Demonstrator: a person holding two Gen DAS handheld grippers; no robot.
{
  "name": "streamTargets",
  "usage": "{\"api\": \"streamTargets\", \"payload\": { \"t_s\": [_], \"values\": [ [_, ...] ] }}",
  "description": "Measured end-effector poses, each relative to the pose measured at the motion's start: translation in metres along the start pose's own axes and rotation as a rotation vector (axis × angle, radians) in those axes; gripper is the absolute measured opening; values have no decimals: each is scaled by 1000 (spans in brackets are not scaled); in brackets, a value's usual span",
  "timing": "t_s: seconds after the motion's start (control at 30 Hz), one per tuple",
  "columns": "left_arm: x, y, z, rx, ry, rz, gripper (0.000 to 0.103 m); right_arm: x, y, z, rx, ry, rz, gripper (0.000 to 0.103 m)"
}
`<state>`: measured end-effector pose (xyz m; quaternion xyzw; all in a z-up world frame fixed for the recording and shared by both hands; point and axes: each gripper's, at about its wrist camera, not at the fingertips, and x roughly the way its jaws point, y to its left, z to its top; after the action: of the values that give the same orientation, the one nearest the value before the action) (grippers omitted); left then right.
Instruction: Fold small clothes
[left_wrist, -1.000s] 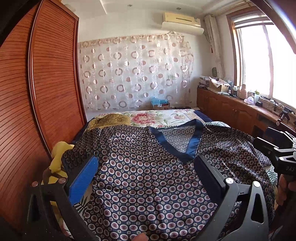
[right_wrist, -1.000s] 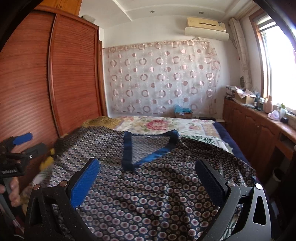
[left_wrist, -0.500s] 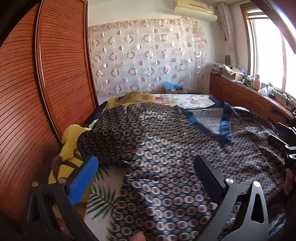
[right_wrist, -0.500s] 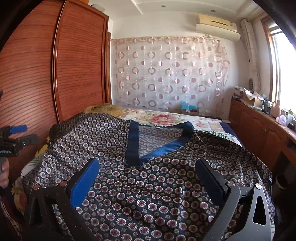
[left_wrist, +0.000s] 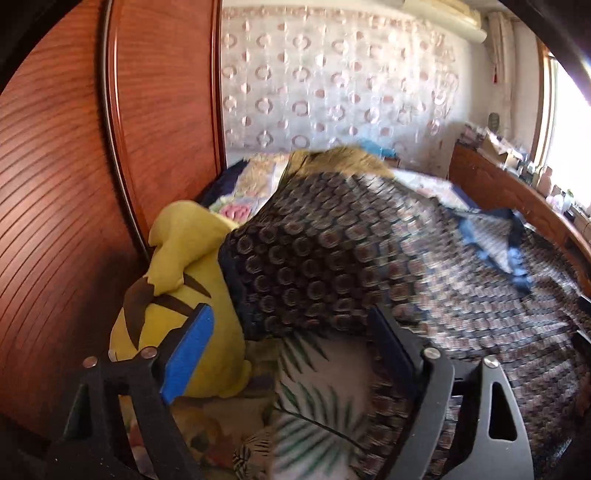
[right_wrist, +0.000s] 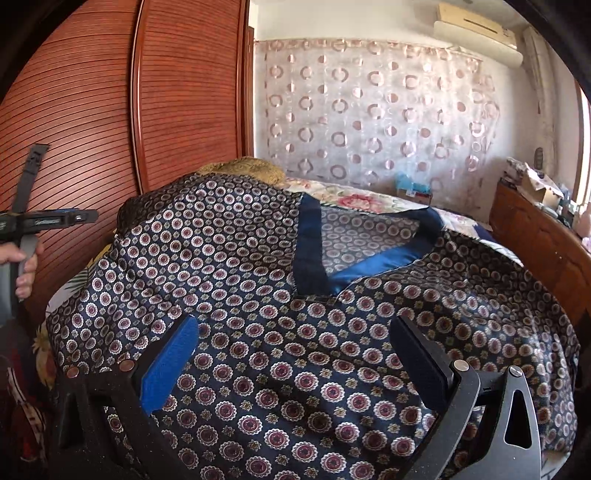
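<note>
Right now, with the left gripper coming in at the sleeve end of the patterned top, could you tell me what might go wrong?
1. The left gripper is closing with nothing pinched; the yellow plush toy sits right beside the sleeve, so a finger may catch it.
2. The top looks satiny, so a shallow pinch could slip.
3. It may grab the leaf-print bedsheet too.
</note>
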<state>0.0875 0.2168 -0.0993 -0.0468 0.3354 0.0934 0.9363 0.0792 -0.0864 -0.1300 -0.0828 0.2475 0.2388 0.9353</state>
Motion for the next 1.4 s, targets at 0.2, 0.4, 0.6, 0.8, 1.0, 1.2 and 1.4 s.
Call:
{"api": "streamTargets", "payload": {
  "t_s": [0.2, 0.4, 0.6, 0.8, 1.0, 1.2, 1.4],
  "values": [
    [38, 14, -6, -2, 106, -28, 79, 9, -2, 4, -8, 18, 2, 103],
    [54, 23, -2, -29, 139, -47, 69, 17, -1, 5, -21, 20, 6, 103],
    [73, 25, -3, -57, 216, -94, 55, 23, 0, 4, -14, 18, 11, 103],
    [68, 24, -4, -82, 222, -166, 21, 22, -1, 2, 1, 16, 20, 103],
    [52, 10, -1, -12, 203, -121, 2, 22, -1, 2, 2, 14, 19, 103],
    [18, 4, 22, 3, 85, -88, 1, 22, -1, 0, 11, 10, 23, 103],
    [-26, -34, 69, 74, -44, -155, 1, 21, -2, 0, 21, 10, 21, 103]
  ]
}}
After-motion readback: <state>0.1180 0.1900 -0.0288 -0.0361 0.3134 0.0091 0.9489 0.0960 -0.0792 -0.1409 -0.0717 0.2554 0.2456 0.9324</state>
